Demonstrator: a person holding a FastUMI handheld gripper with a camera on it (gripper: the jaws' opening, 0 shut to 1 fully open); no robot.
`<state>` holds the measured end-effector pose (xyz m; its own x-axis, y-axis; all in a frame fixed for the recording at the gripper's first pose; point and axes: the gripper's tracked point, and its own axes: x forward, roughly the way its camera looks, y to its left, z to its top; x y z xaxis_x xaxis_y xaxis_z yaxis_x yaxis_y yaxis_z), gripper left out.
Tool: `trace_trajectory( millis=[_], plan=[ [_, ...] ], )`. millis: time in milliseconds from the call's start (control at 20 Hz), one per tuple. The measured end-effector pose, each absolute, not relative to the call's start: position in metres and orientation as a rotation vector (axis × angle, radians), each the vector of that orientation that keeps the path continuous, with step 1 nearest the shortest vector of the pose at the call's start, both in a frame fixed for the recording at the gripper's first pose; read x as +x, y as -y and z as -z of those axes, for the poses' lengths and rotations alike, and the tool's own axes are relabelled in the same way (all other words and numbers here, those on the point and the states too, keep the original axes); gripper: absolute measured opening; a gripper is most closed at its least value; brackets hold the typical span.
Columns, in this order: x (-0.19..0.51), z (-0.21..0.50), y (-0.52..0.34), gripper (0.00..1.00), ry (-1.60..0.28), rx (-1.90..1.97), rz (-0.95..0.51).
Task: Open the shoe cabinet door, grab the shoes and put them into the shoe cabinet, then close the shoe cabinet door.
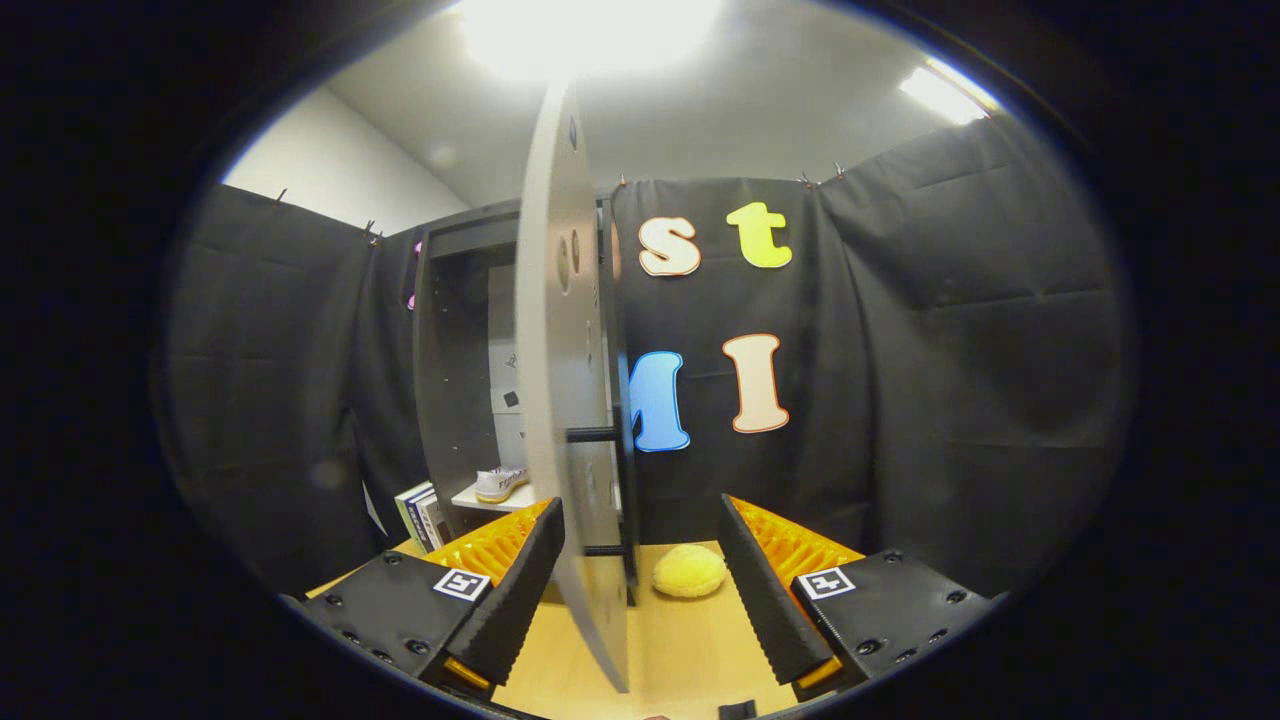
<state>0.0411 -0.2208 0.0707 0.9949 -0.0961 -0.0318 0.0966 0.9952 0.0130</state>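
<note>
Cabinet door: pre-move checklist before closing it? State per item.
1. Shoe inside: ok, it sits on the white shelf in the cabinet.
2. Door open: ok, swung out edge-on between the fingers.
3. Gripper open: ok, fingers spread wide, the door's lower edge in the gap by the left finger.
4. Grip on door: not ok, the right finger stands well clear of the panel.
5. Handle: ok, the black bar is visible on the door's right face.
6. Swing path: cannot tell; a yellow plush object lies on the table right of the door.
</note>
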Motion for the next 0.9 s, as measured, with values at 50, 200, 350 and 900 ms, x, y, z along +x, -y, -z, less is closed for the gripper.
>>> trace_trajectory(
  millis=[50,200,350,900],
  plan=[
    [0.047,-0.071,0.233,0.96,-0.031,0.018,0.071],
    [0.07,-0.066,0.262,0.97,-0.039,0.076,0.012],
    [0.091,-0.051,0.275,0.97,-0.067,0.12,-0.034],
    [0.13,-0.031,0.255,0.95,-0.15,0.166,-0.07]
  ],
)
